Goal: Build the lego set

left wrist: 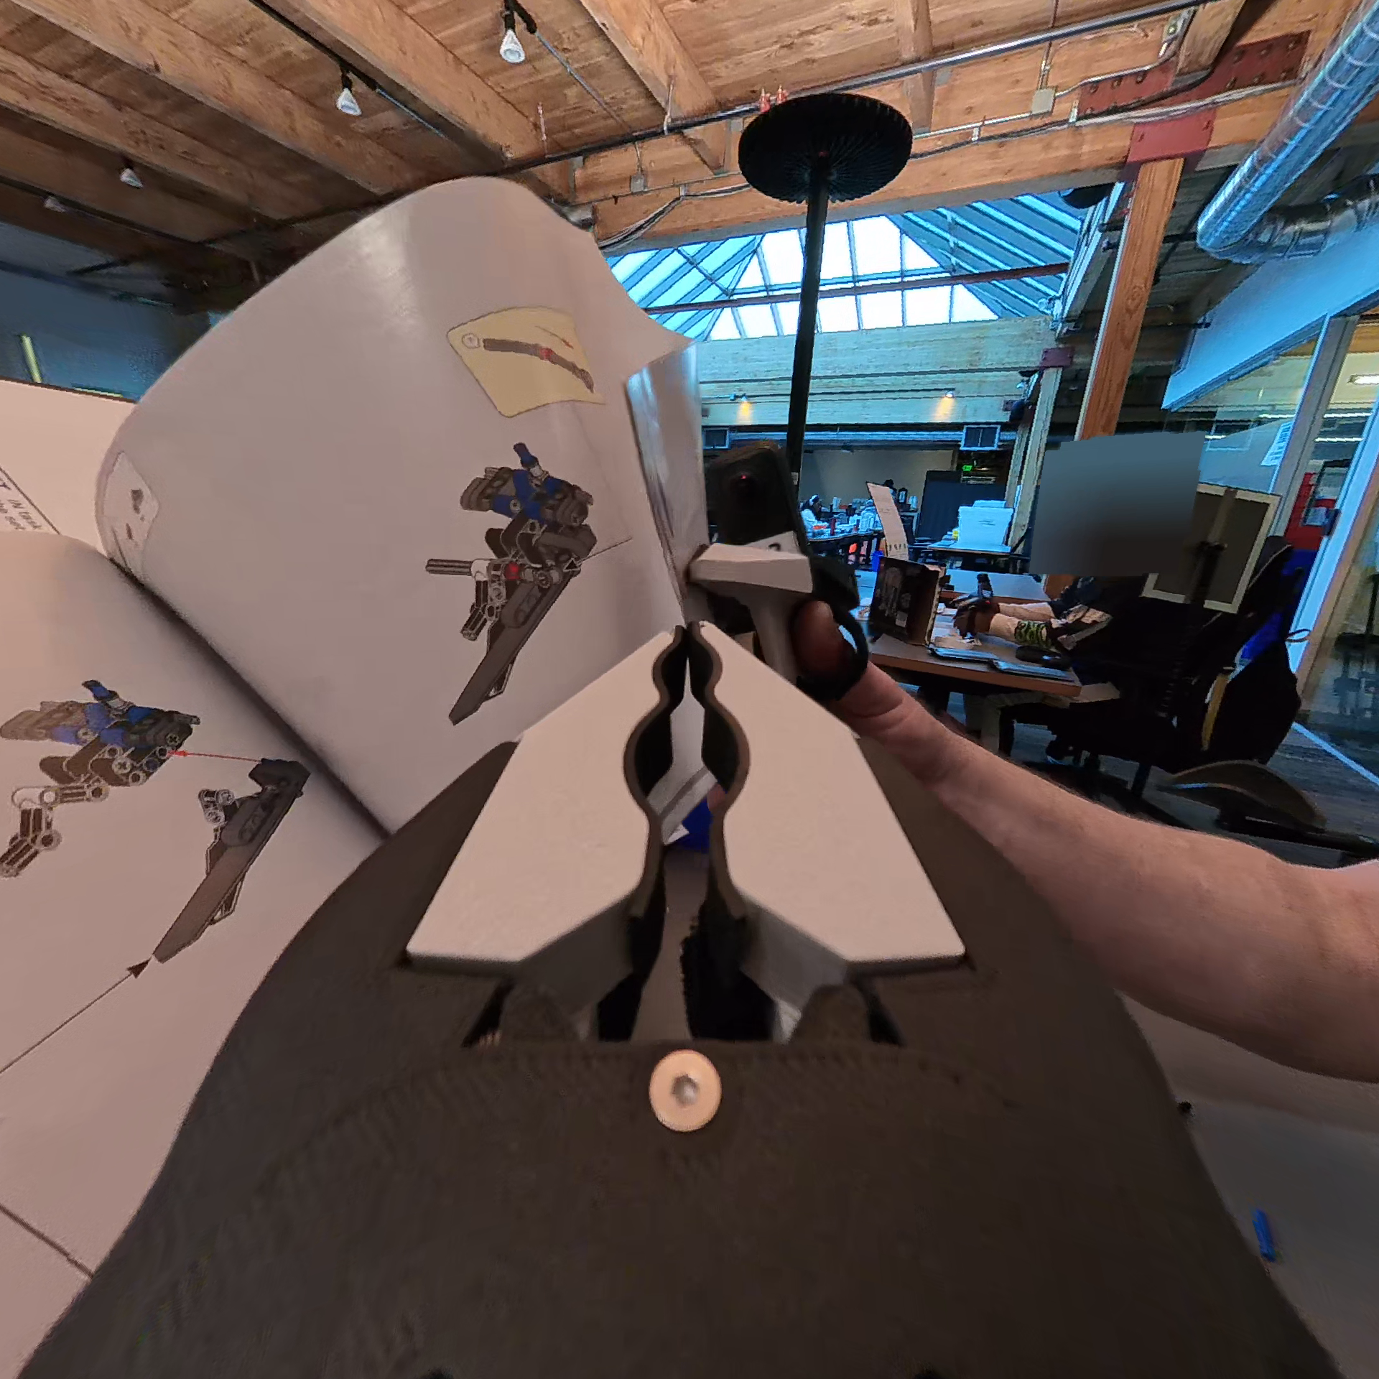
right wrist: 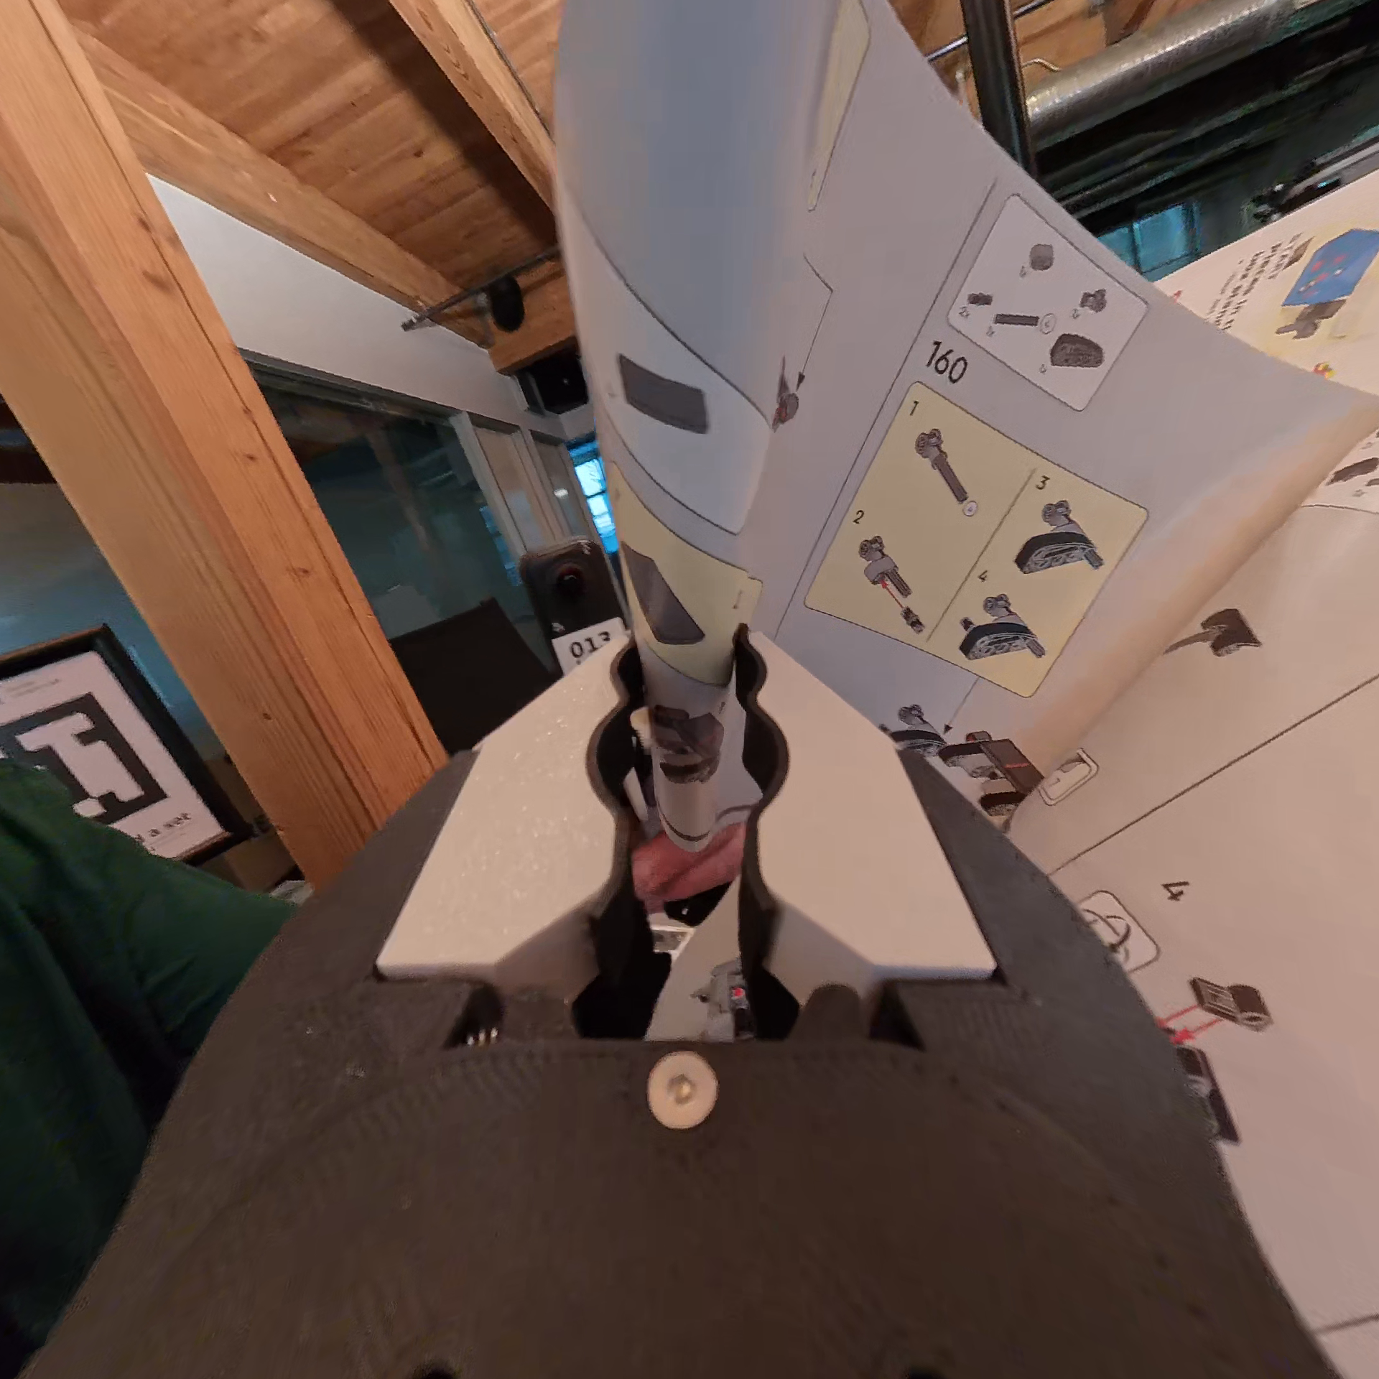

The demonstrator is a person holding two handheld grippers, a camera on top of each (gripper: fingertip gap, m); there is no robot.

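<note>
My left gripper (left wrist: 688,642) is pinched tight on the edge of a lifted page (left wrist: 358,448) of the lego manual (left wrist: 112,858); its two tips meet with only the sheet between them, and a strip of paper shows in the gap lower down. The page curls up and away to my left, printed with build drawings, and the open manual lies below it on that side. Just ahead of my tips, slightly right, the right gripper (left wrist: 698,571) meets the same page edge, held in a bare hand (left wrist: 843,671).

From the right wrist, that gripper (right wrist: 690,649) is closed down on a curled bunch of pages (right wrist: 686,522); its fingers (right wrist: 813,746) stand a little apart with the rolled paper filling the space between. The pages rise straight ahead, another sheet (right wrist: 970,485) fanning out to the right. Right of the gripper the manual's flat spread (right wrist: 1231,858) lies open. I see no loose lego parts in either view.
</note>
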